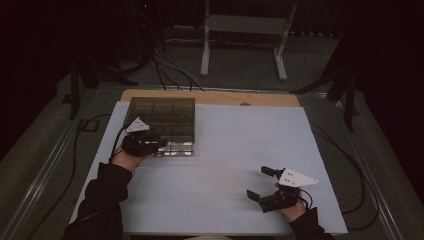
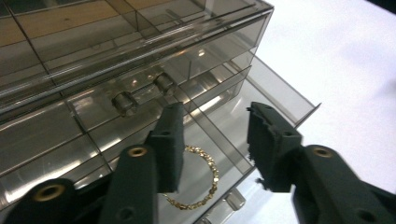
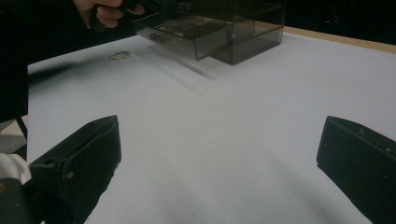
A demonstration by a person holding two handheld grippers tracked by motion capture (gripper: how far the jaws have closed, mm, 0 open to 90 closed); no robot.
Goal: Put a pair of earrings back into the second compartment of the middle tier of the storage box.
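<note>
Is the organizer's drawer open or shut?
Open: the drawer juts out from the smoked box, a gold bracelet lying inside.

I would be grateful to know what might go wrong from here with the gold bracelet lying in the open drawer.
1. The gold bracelet lies in the open drawer right beside the left gripper, whose open jaws hold nothing; lifting away could snag it.
2. Pushing the drawer shut might slide the light clear box across the table.
3. A ring lies loose on the table and could be swept off.
</note>
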